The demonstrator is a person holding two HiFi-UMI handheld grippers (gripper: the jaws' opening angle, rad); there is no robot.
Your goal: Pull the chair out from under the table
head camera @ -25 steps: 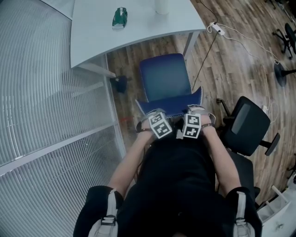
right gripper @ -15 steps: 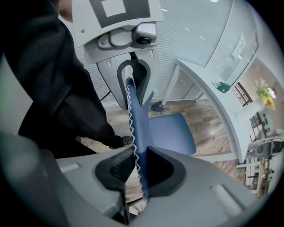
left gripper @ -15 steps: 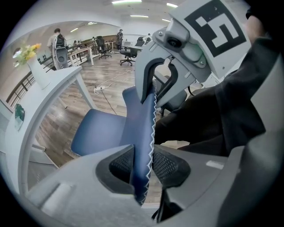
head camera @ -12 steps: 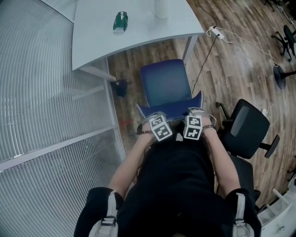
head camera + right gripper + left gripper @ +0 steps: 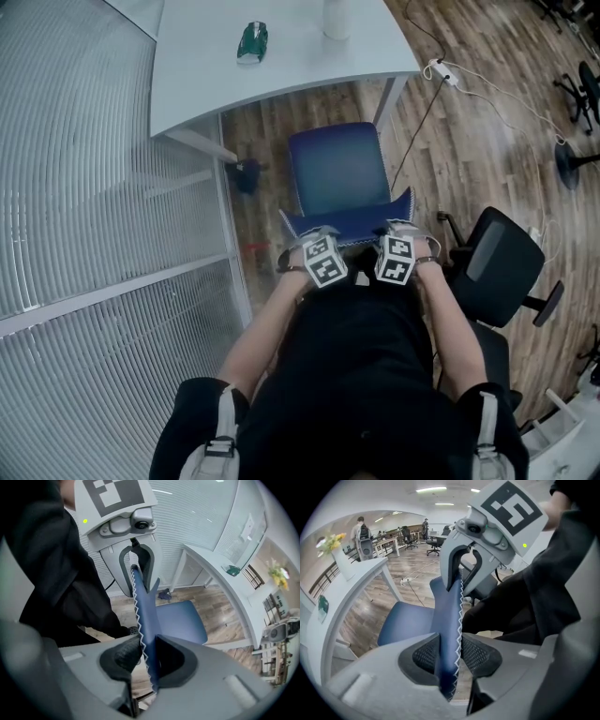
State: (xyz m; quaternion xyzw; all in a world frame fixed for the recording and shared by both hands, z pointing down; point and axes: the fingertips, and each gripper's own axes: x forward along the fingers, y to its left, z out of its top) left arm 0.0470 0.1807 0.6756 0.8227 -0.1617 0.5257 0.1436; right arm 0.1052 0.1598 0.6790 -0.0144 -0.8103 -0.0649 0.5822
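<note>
Wood flooring [image 5: 469,141] by a glass wall [image 5: 84,187] is occupied by the blue chair [image 5: 337,169], just clear of the white desk [image 5: 281,70]; its backrest [image 5: 354,219] is clasped by the left gripper [image 5: 310,233] and right gripper [image 5: 401,228], fingers opening

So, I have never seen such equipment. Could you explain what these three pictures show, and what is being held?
There is no robot. A person holds the left hand-held gripper and the right hand-held gripper. The head view comes from a camera on the person's head, looking down. The left gripper view and right gripper view come from cameras riding on each tool, looking along its jaws. The white table carries a green object and a white vase. Both tools have the backrest of the blue chair between their jaws, in contact; the jaws are opening. The seat stands clear of the table.
</note>
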